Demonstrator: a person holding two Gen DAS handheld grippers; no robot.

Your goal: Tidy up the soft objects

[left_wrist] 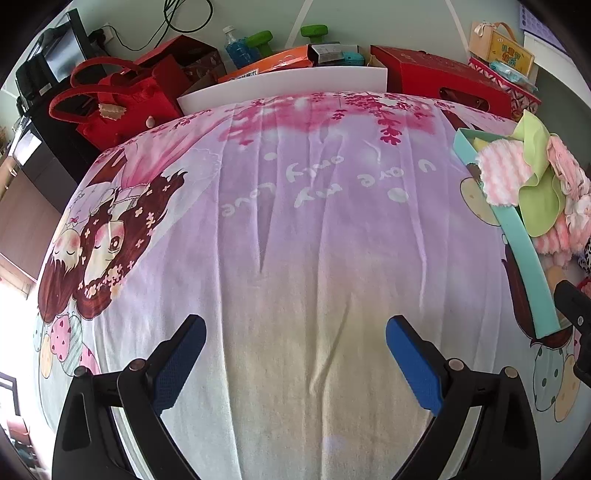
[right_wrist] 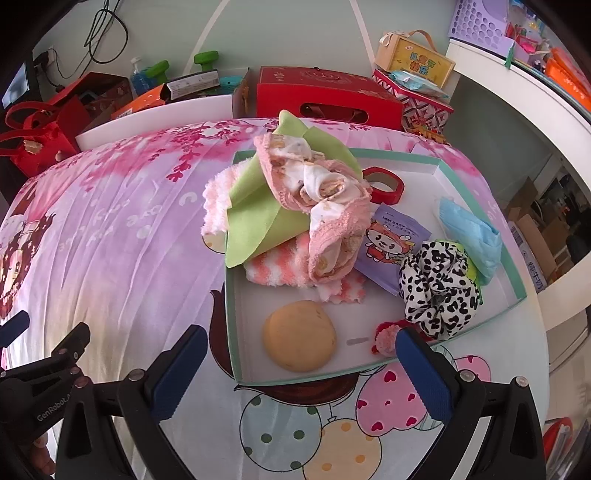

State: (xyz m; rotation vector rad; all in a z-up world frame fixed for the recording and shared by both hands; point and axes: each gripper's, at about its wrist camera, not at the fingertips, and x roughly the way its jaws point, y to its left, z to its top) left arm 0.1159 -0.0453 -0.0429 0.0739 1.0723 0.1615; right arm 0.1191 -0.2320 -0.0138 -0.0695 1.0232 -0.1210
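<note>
A shallow box with a teal rim [right_wrist: 229,317] lies on the printed sheet. In it are a pink-and-white fuzzy cloth [right_wrist: 280,269], a green cloth [right_wrist: 255,206], pink patterned underwear [right_wrist: 325,192], a black-and-white scrunchie [right_wrist: 439,284], a blue mask [right_wrist: 469,232], a purple packet [right_wrist: 391,243], a red tape roll [right_wrist: 384,184], a yellow sponge ball [right_wrist: 299,336] and a small pink pompom [right_wrist: 384,338]. My right gripper [right_wrist: 301,358] is open, just before the box's near edge. My left gripper [left_wrist: 295,350] is open and empty over the sheet; the box [left_wrist: 524,254] is to its right.
The bed sheet [left_wrist: 295,221] is wrinkled. Behind the bed stand a red felt bag [left_wrist: 122,99], red boxes [left_wrist: 439,74], an orange box [left_wrist: 269,62], a blue bottle [left_wrist: 236,44] and green dumbbells [left_wrist: 314,31]. A white shelf [right_wrist: 524,96] runs along the right.
</note>
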